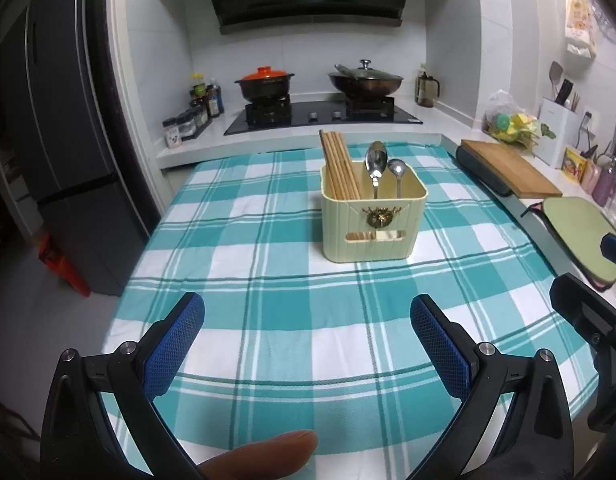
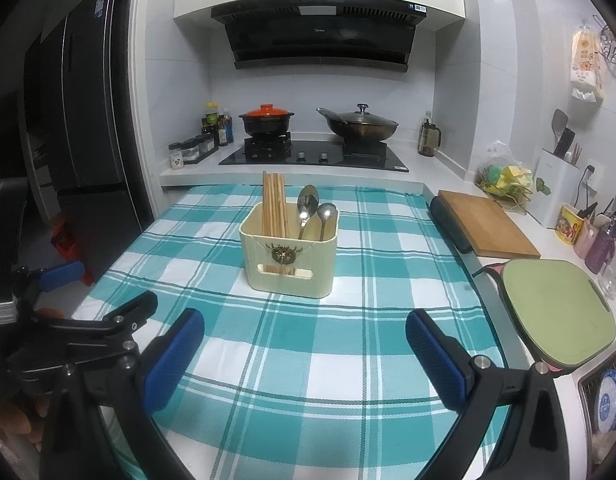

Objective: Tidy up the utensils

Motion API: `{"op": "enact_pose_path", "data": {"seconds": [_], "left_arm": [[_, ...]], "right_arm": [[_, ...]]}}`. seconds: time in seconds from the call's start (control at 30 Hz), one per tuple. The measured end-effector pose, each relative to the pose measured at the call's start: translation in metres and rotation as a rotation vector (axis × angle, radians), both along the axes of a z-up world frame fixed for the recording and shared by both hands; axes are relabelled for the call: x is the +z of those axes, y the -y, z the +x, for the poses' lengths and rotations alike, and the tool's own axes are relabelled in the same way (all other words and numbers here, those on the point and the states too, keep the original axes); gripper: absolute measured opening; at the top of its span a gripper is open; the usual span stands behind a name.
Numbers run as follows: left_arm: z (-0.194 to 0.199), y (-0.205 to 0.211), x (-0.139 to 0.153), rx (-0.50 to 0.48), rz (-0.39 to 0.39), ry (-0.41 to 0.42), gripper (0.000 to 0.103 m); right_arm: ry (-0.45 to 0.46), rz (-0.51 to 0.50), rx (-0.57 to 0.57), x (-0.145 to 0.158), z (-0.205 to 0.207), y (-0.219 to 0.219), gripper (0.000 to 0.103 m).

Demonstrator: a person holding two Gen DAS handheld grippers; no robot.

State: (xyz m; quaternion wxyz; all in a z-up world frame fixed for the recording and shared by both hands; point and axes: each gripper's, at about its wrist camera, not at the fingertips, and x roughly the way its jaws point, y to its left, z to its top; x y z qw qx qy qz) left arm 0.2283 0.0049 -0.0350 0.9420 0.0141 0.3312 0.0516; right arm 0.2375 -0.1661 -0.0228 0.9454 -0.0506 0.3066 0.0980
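Your left gripper (image 1: 307, 316) and right gripper (image 2: 305, 330) both hover low over the teal checked tablecloth (image 1: 268, 272) with their blue-padded fingers spread wide and nothing between them (your fingertip (image 1: 268, 456) shows at the bottom of the left view). Farther ahead, the cream utensil holder (image 1: 372, 220) stands upright on the cloth, with the chopsticks (image 1: 339, 166) bundled at its left and two spoons (image 1: 381, 170) handle-down at its right. Beyond it lie the stove (image 2: 313, 156) and its two pots.

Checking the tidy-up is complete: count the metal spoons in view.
2. Both stand bowl-up in the cream holder, right of the chopsticks: larger spoon, smaller spoon beside it. More could hide inside.
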Motion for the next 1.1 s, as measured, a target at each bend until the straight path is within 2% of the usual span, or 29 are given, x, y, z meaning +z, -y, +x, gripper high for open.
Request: {"op": "enact_pose_path", "data": {"seconds": [1.1], "left_arm": [[0.007,-0.003,-0.011,-0.005,-0.016,-0.027,0.103]], "right_arm": [[-0.023,-0.044,-0.024,-0.009,0.007,-0.004,0.103]]}}
